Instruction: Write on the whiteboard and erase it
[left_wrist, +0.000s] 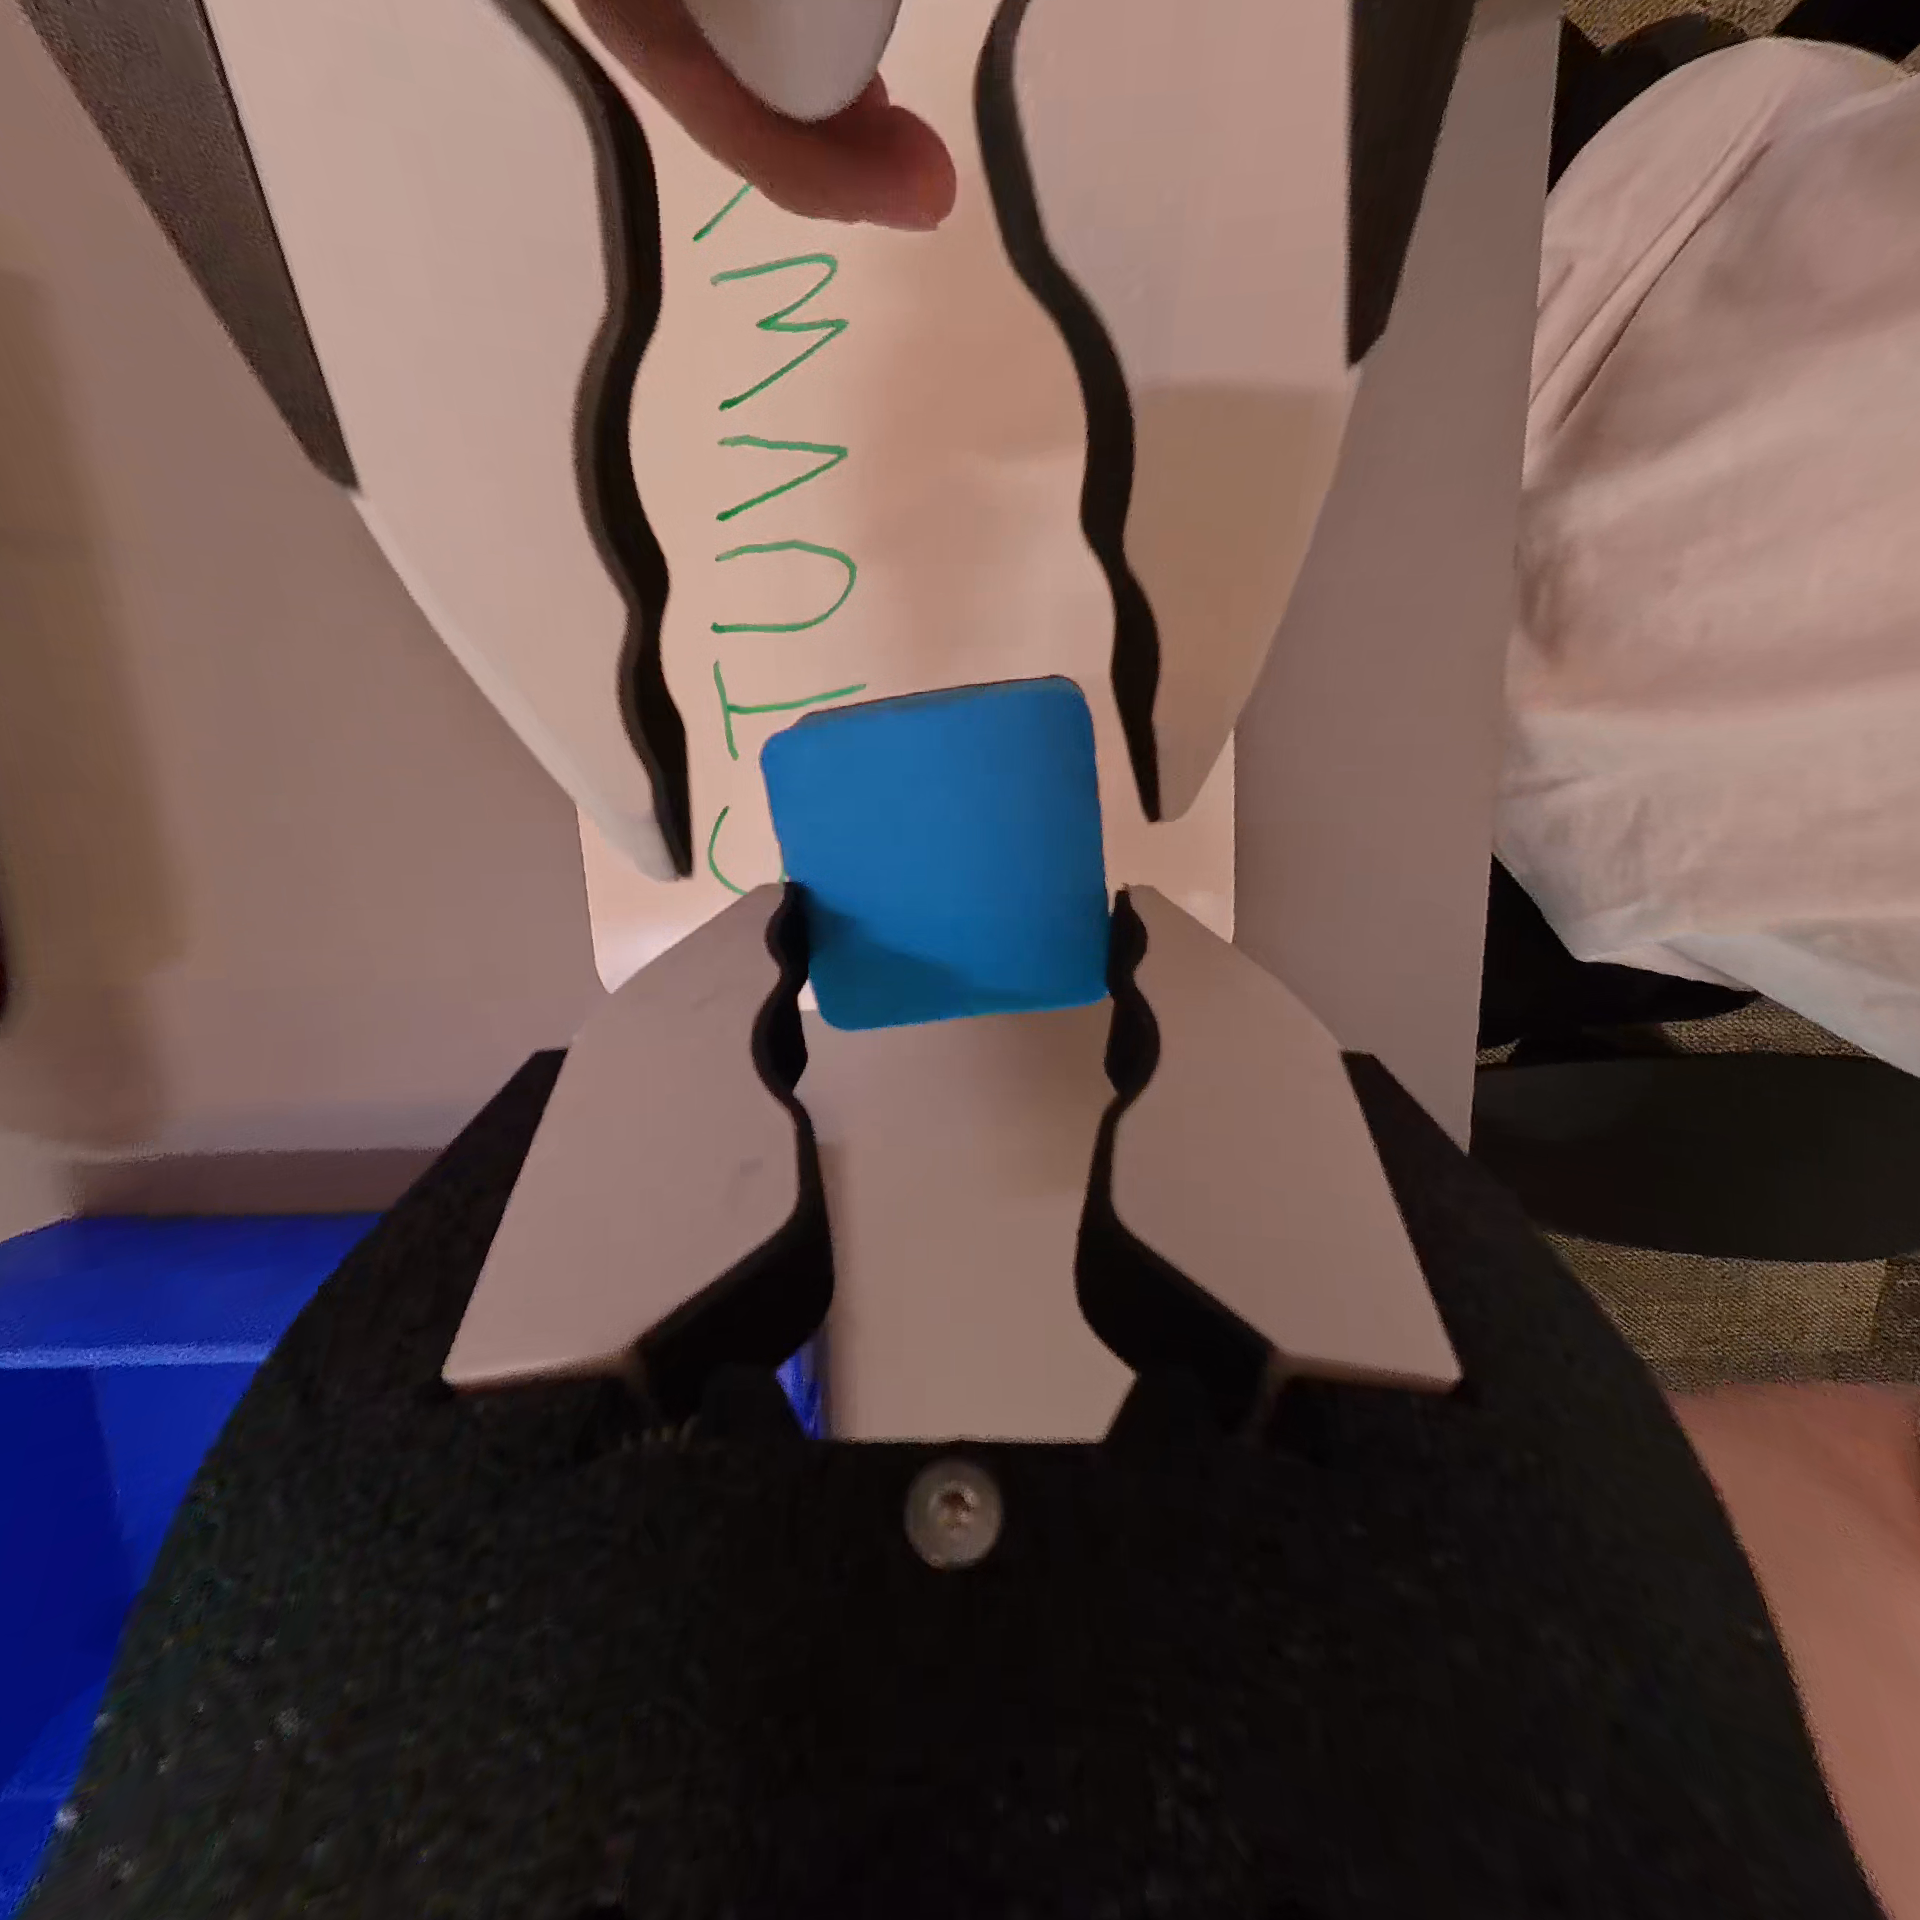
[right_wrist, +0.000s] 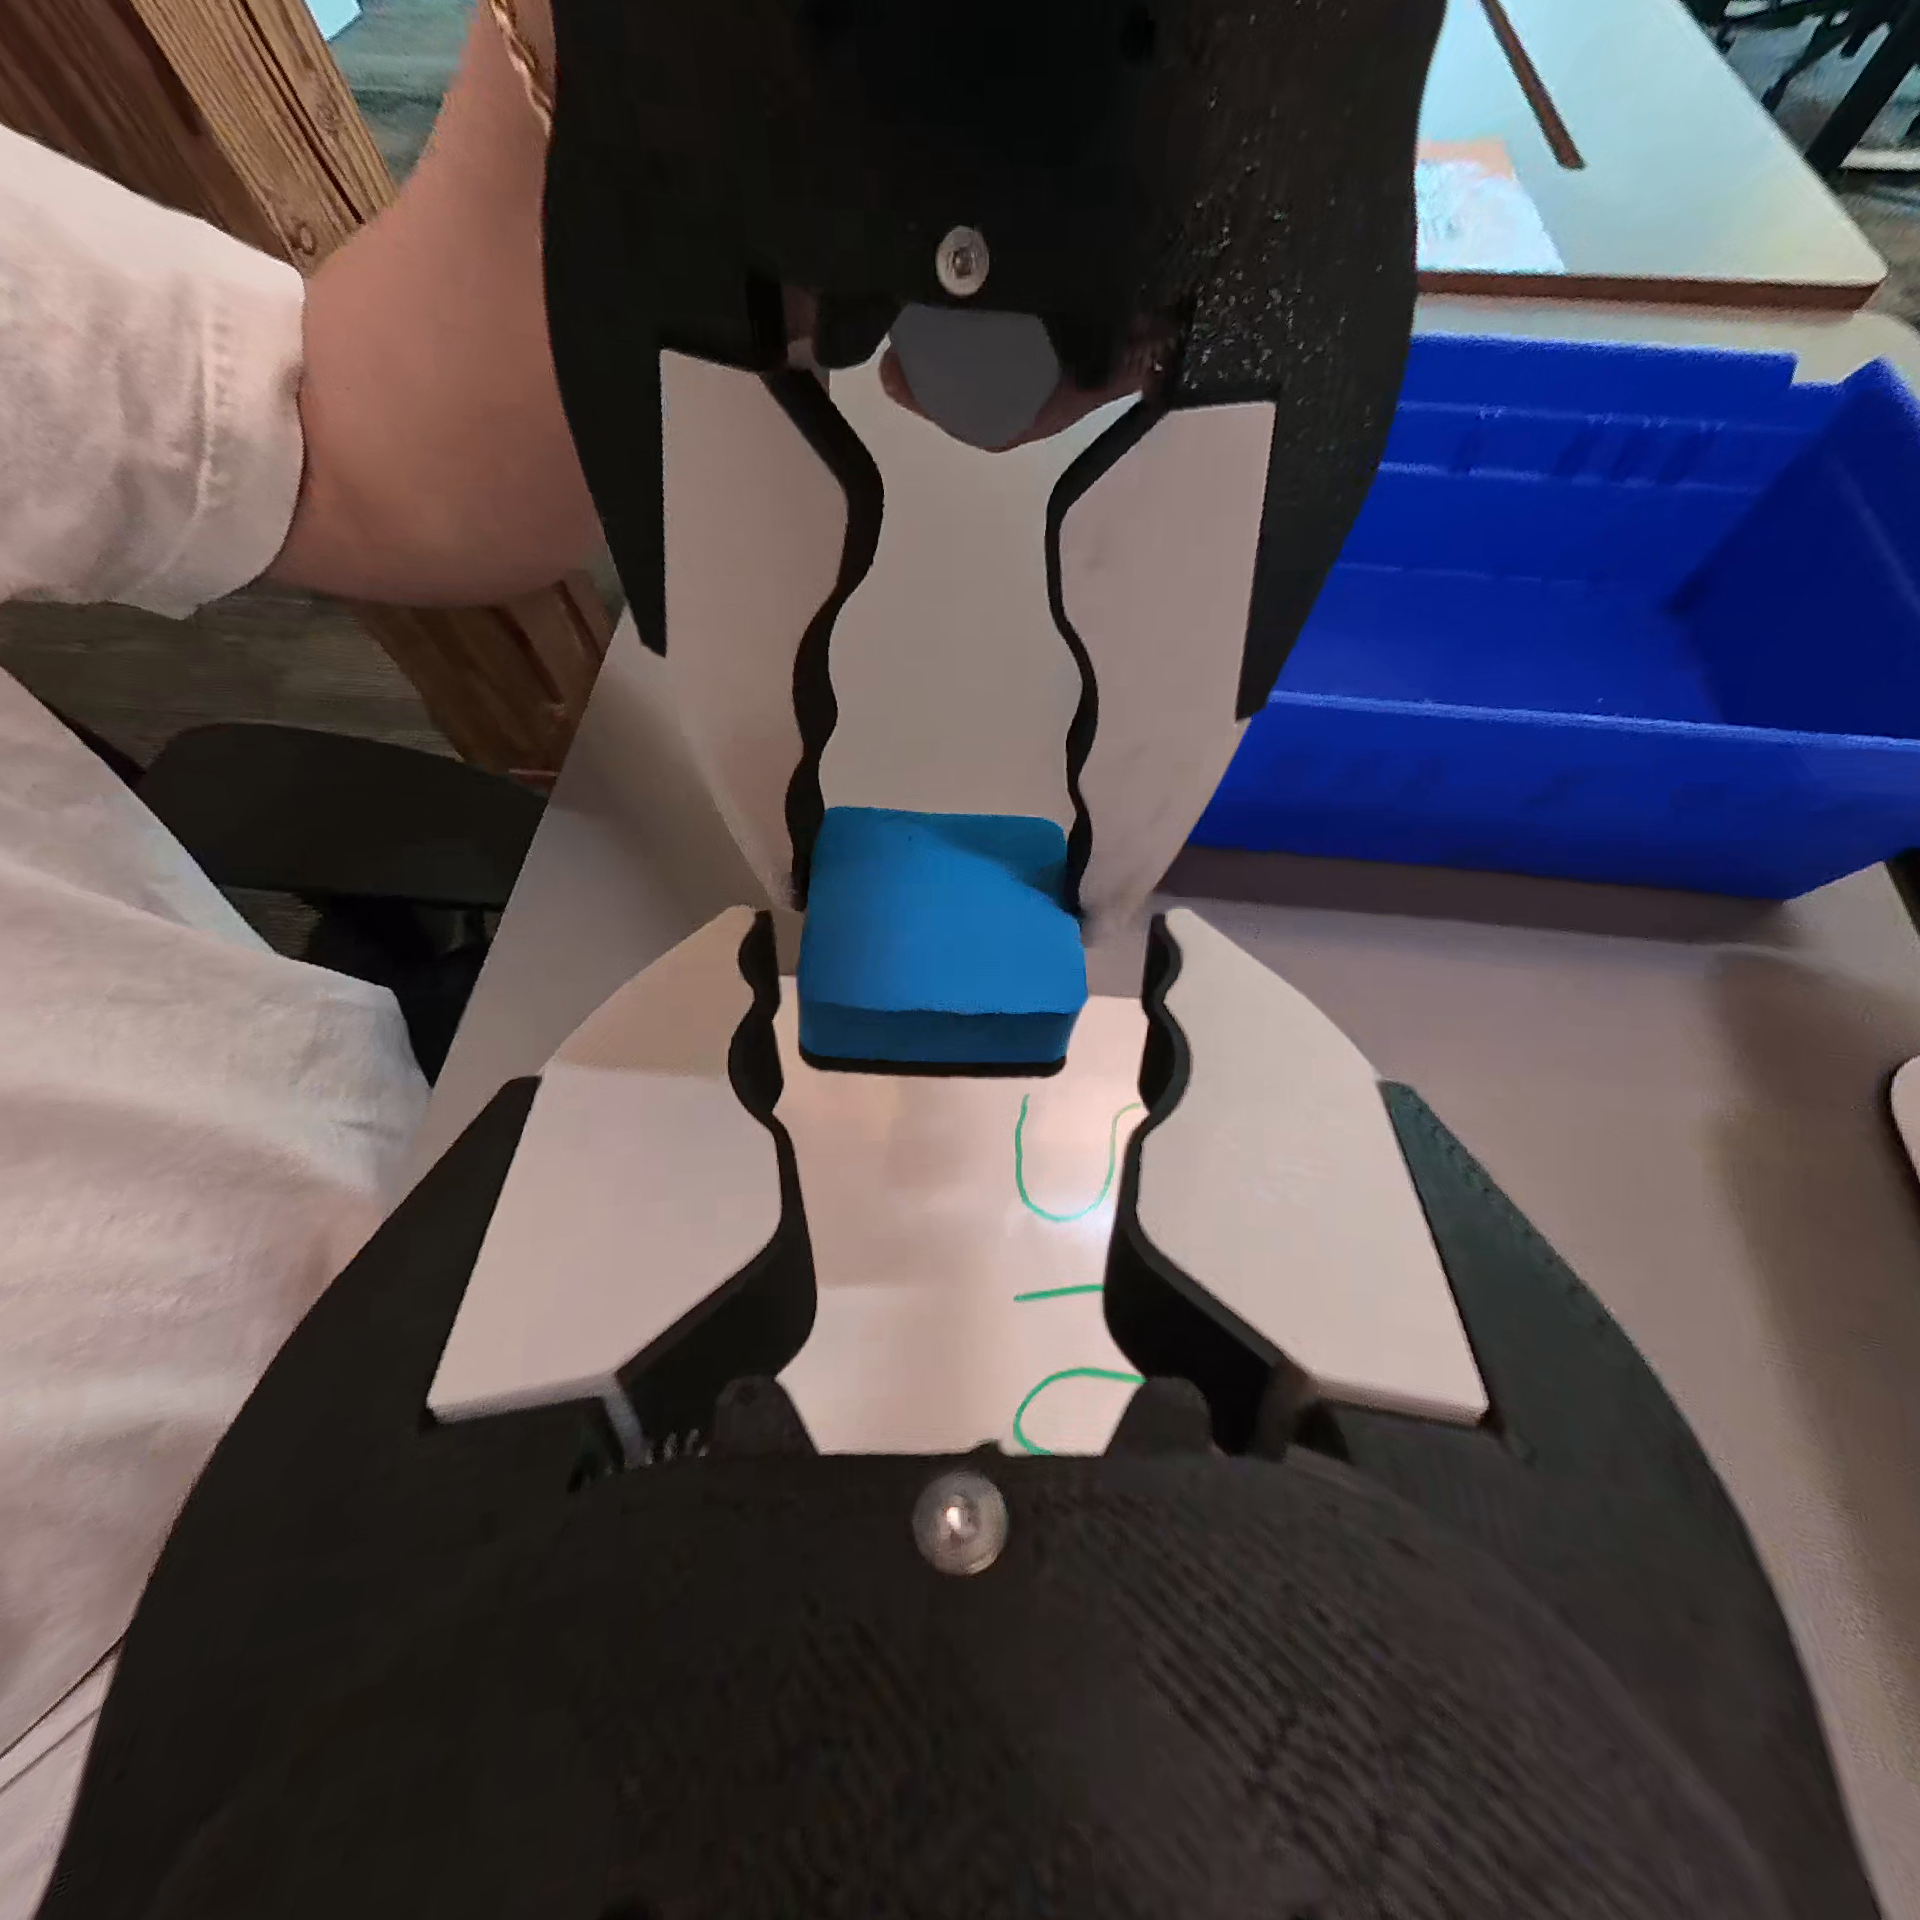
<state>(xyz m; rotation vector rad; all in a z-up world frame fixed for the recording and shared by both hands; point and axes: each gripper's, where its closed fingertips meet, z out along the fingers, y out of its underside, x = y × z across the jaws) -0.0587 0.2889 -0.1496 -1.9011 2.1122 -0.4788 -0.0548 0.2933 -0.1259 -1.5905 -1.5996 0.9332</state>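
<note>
Two hand-held grippers met over the whiteboard (right_wrist: 914, 1247); your left hand-held gripper (left_wrist: 951, 914) clamped the blue eraser (left_wrist: 935, 852) at twelve o'clock of the green writing (left_wrist: 790, 499); your right hand-held gripper (right_wrist: 961, 935) gaped empty; tilting risked missed strokes.

Warm dim left view, blurred edges; brighter right view, glare on whiteboard (right_wrist: 914, 1195); fisheye bending.
</note>
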